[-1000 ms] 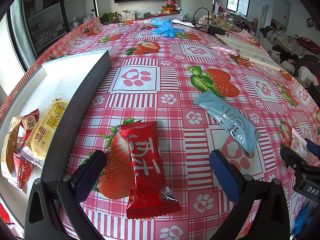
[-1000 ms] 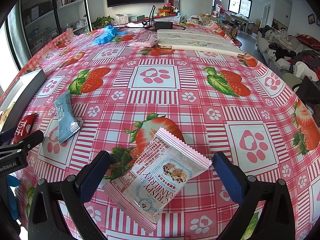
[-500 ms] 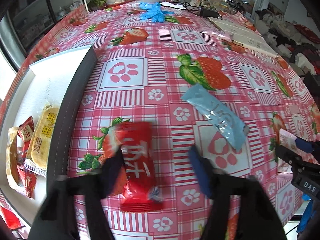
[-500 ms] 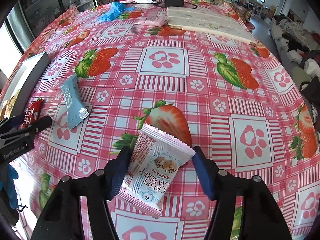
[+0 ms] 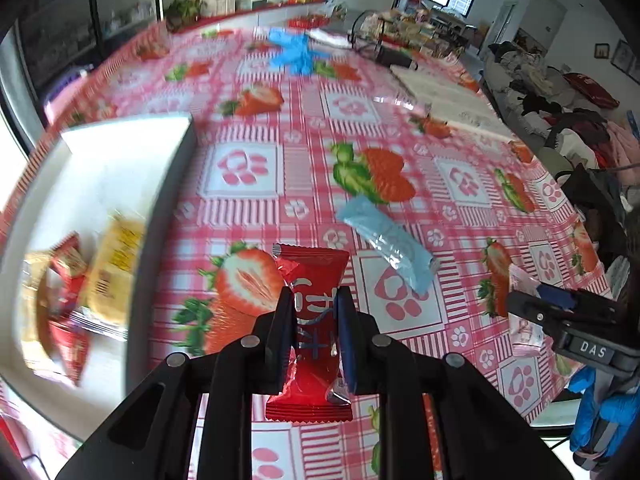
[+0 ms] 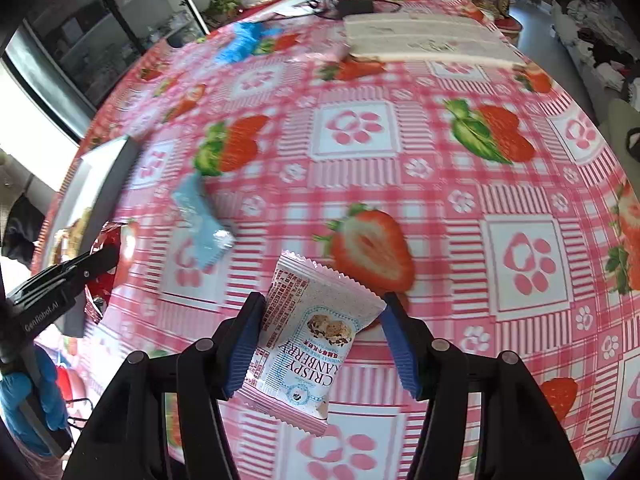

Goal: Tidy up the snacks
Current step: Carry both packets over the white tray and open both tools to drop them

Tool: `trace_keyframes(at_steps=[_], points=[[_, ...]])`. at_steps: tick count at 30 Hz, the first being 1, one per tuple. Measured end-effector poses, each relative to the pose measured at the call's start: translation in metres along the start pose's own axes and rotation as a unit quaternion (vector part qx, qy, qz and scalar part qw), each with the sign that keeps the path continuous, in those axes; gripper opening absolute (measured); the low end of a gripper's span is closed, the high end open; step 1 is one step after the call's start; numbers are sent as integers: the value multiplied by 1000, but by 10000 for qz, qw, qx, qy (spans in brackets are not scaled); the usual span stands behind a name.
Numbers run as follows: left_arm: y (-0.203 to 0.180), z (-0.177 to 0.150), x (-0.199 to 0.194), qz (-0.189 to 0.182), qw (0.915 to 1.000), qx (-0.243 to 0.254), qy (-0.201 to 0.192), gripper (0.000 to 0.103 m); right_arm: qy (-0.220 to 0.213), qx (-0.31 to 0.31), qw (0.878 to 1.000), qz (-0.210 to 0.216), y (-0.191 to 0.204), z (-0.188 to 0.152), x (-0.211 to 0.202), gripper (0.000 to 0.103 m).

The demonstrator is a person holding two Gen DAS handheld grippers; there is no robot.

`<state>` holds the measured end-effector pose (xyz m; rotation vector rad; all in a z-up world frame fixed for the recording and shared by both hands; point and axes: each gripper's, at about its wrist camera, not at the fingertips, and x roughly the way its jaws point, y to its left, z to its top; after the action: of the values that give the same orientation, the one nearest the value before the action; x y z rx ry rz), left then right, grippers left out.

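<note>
Gripping: we have the left gripper (image 5: pixel 310 308) clamped tight on the red snack packet (image 5: pixel 310 276), its blue pads pinching the wrapper's middle so it creases.
Red packet's place: at 6 o'clock in our left wrist view, its top end sticking out past the fingertips, its lower seal hanging below them, over the strawberry tablecloth (image 5: pixel 360 120).
Right gripper (image 6: pixel 322 316): we hold the white cranberry crisp packet (image 6: pixel 310 336) between its pads; both touch the packet's sides, and the packet sits tilted.
Cranberry packet's place: at 6 o'clock in our right wrist view, just beside a printed strawberry.
Blue packet (image 5: pixel 386 240): lying flat on the cloth at 2 o'clock from the red packet, apart from both grippers.
Tray (image 5: pixel 120 168): at 9 o'clock in the left view, white inside with a dark wall, holding a yellow snack (image 5: pixel 114 264) and red wrappers (image 5: pixel 68 280), blurred.
Blue gloves (image 5: pixel 294 52): at 12 o'clock, far across the table.
</note>
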<state>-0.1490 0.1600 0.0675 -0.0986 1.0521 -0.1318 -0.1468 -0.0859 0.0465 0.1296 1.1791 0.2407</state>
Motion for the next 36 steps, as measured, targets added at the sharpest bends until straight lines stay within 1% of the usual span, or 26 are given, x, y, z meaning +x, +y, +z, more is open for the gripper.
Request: trace_keyframes(at_steps=[4, 8, 13, 15, 18, 25, 29, 31, 36], points=[[4, 7, -25, 197, 9994, 123, -259, 23, -90, -214, 9996, 189, 26, 12, -8, 61], [19, 14, -47, 371, 9983, 113, -443, 23, -145, -566, 9975, 391, 67, 31, -12, 61], [57, 16, -65, 754, 9953, -71, -600, 23, -144, -1016, 9924, 683, 128, 49, -9, 61], [72, 15, -69, 832, 9945, -165, -622, 23, -147, -1197, 9898, 763, 151, 54, -7, 61], [101, 14, -70, 992, 9925, -374, -604, 23, -128, -1436, 9853, 912, 189, 63, -2, 61], [163, 1, -67, 1183, 9873, -936, -491, 23, 54, -1865, 9745, 1249, 271, 77, 22, 61], [186, -5, -60, 1261, 9850, -1105, -410, 23, 130, -2053, 9698, 1310, 305, 80, 34, 61], [195, -7, -55, 1236, 9846, -1180, -367, 23, 178, -2130, 9685, 1279, 319, 83, 42, 61], [209, -13, -39, 1177, 9842, -1310, -208, 23, 281, -2217, 9672, 1209, 338, 82, 62, 61]])
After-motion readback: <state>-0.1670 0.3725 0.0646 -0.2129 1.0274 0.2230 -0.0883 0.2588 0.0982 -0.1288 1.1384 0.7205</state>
